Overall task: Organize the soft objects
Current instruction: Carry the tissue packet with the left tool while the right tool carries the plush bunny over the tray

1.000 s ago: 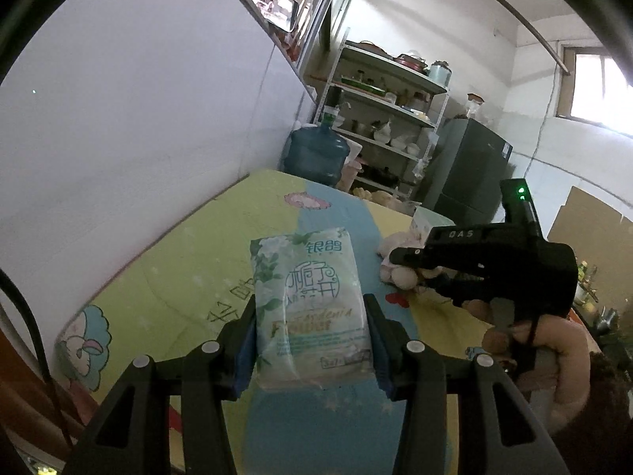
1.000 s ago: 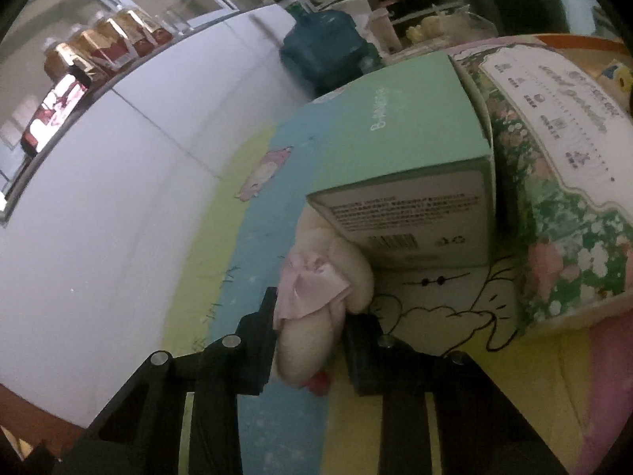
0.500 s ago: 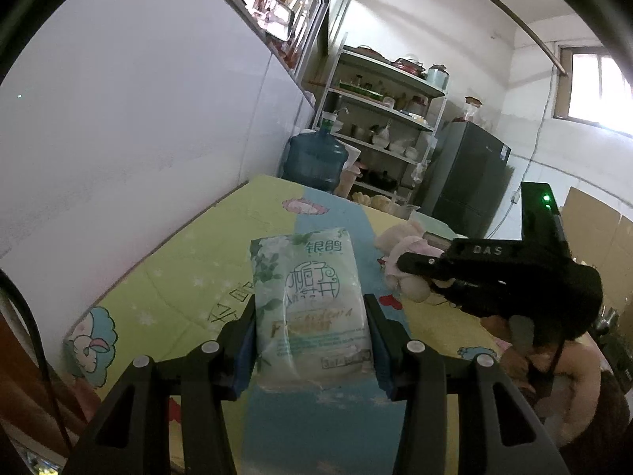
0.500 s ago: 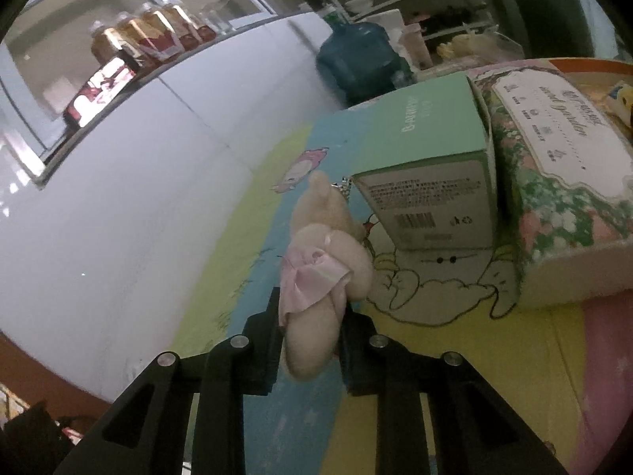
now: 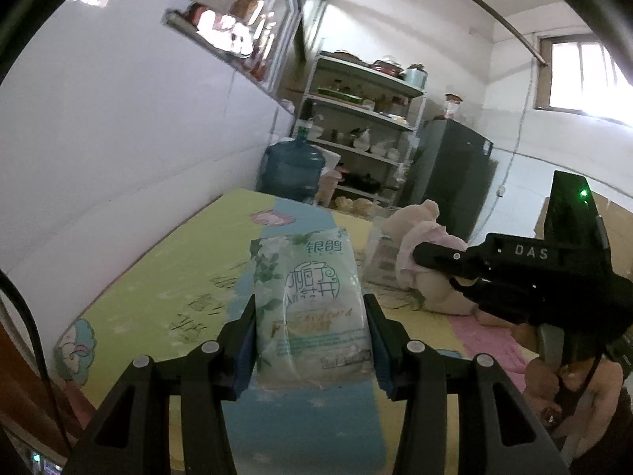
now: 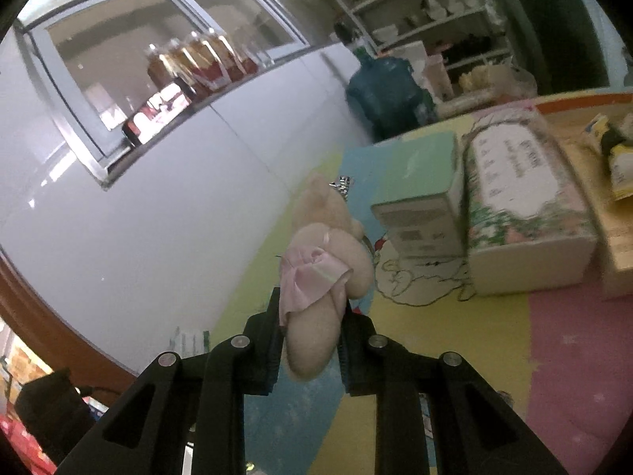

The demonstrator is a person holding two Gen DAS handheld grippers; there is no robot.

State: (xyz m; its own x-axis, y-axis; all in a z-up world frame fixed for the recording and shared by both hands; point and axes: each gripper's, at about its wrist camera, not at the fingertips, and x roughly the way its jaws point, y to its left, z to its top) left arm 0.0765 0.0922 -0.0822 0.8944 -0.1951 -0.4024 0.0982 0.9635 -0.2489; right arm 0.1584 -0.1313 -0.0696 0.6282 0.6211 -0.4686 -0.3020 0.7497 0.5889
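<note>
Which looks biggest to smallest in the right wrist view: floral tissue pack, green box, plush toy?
As they appear:
1. floral tissue pack
2. green box and plush toy: look alike; the toy, in the right gripper, sits nearer the camera, so unranked.

Shelf items [image 5: 356,99] too small/blurred to ID; yellow pack [image 6: 617,158] cut by right edge.

The right hand-held gripper [image 5: 431,255] reads "OAS"; the tissue pack [image 5: 312,308] reads "银鸽".

— What carries everything?
— A cartoon-printed mat [image 6: 455,340] in yellow, blue and pink.
— And on it?
— A green box [image 6: 419,198] touching a floral tissue pack [image 6: 522,198], side by side.
</note>
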